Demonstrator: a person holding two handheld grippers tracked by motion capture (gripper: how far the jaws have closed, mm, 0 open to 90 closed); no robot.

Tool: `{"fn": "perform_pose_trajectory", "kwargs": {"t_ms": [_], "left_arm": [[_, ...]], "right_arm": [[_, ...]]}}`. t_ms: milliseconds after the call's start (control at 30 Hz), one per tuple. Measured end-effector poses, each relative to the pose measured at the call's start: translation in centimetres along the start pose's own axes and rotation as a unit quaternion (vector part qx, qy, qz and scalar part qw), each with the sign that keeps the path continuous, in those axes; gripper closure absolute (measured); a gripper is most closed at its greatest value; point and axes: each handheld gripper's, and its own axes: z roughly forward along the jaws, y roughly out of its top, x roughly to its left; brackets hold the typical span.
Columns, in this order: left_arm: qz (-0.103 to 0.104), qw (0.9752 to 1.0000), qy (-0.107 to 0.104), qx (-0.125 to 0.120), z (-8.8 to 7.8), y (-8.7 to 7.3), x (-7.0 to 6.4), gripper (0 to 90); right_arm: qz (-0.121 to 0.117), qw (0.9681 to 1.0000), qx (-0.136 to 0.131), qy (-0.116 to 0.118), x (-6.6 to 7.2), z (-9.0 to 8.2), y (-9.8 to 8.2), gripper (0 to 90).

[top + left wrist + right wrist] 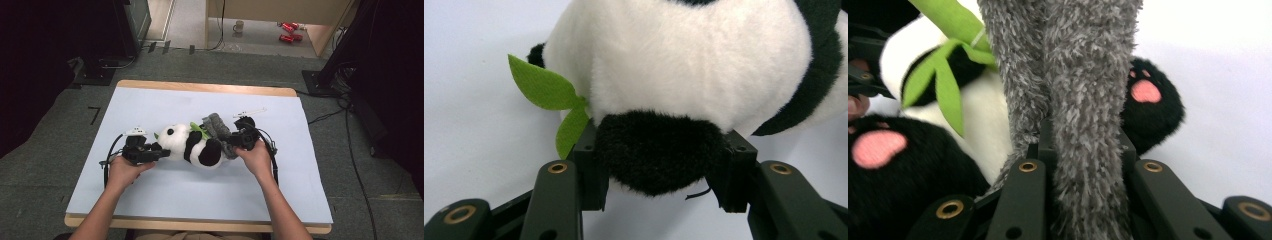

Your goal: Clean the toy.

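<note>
Left gripper [150,152]: jaws half-closed on the plush panda's [192,145] black ear [656,150], panda lying mid-bench [150,195]. Right gripper [239,141]: jaws clamped tight on a fuzzy grey cloth [1078,100] at its feet. Risk: soft pile compresses, the ear could slip out if the cloth is tugged. Green felt leaves [549,97] are thin and could snag.

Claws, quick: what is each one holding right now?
Left claw: closed on the plush panda's black ear.
Right claw: closed on the grey fuzzy sock.
</note>
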Motion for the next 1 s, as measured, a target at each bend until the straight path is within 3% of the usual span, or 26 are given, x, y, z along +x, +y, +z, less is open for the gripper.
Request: {"fn": "perform_pose_trajectory", "kwargs": {"t_ms": [500,667,800,1000], "left_arm": [[-0.009,0.9998,-0.013,0.008,0.2,1.1,0.6,50.2],[-0.007,0.9998,-0.017,0.012,0.3,1.5,0.9,50.3],[-0.013,0.9997,-0.02,0.011,0.3,1.7,1.1,50.4],[-0.014,0.9996,-0.02,0.012,0.4,1.7,1.1,50.4]], "right_arm": [[0.026,0.9991,0.02,-0.028,-1.5,-0.9,-2.5,76.3],[0.02,0.9976,0.04,-0.052,-1.6,-0.7,-3.3,76.2],[0.03,0.9958,0.054,-0.068,-2.1,-1.3,-3.6,76.2],[0.043,0.9966,0.021,-0.066,-2.6,-3.9,-3.0,76.3]]}}
